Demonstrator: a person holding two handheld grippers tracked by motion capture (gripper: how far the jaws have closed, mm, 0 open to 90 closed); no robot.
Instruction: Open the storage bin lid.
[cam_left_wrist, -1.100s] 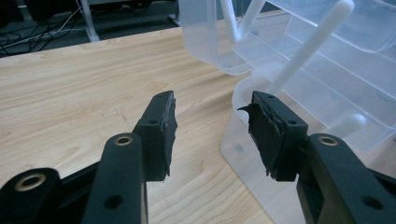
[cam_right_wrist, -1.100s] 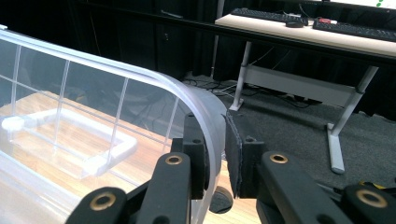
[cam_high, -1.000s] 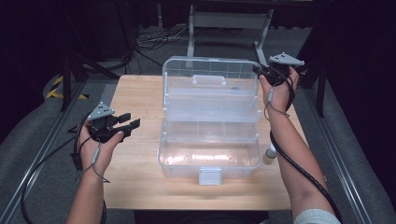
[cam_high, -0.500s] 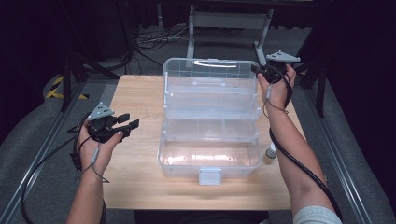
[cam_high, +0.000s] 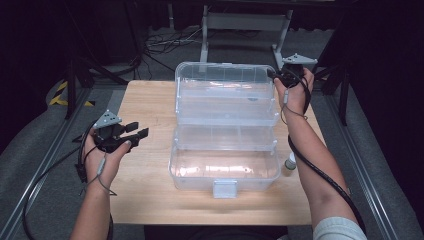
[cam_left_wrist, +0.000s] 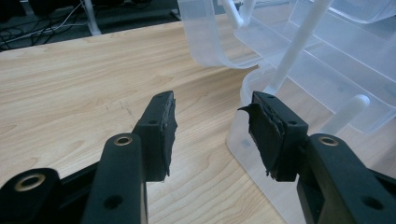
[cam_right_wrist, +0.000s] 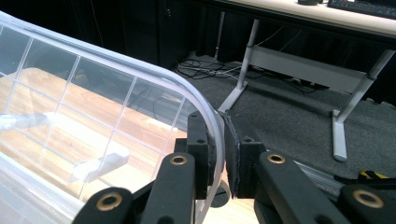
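Clear plastic organiser box (cam_high: 225, 150) sat in the middle of the wooden table (cam_high: 145, 195), opened out in tiers, with its lid (cam_high: 222, 75) standing up at the far end and a white latch (cam_high: 224, 188) facing me at the near edge. From my remote seat I had the right gripper (cam_high: 278, 76) clamped on the lid's rim at the far right corner; in the right gripper view the thin curved edge (cam_right_wrist: 205, 112) ran between the two pads, which pressed on it from both sides. The left gripper (cam_high: 137, 131) hovered off the box's left side with jaws wide apart and nothing between them, the box wall (cam_left_wrist: 243, 140) just beside one pad (cam_left_wrist: 266, 135) in the left gripper view. A small white-capped bottle (cam_high: 290, 163) stood on the table at the box's right, close to my right forearm.

My worry was the grip: it was a narrow pinch on slick, flexing plastic, so pulling the lid at an angle could have let the rim slide out. With no hand steadying the base, a tug on the lid might also have dragged or tipped the whole light box. My right forearm could easily have knocked the bottle over as it swung down.
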